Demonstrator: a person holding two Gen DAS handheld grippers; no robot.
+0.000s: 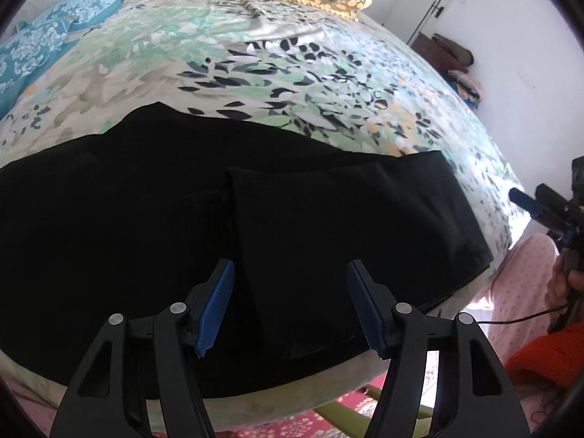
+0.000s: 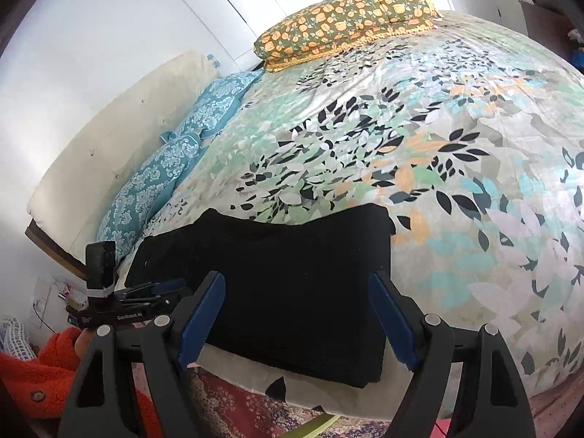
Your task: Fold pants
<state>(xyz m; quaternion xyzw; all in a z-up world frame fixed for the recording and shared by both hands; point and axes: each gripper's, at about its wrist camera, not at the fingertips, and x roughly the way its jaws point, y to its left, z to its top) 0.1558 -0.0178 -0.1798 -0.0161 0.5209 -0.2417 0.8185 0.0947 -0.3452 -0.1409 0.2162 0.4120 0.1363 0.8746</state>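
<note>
Left tongs agape, empty | right tongs agape, empty | black pants on bed's near edge, already folded compactly | likely one fold left, or done

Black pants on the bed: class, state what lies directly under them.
The black pants lie on the leaf-print bedspread, at the bed's near edge. The bedspread shows all around them; the part beneath is covered, so anything there cannot be seen.
</note>
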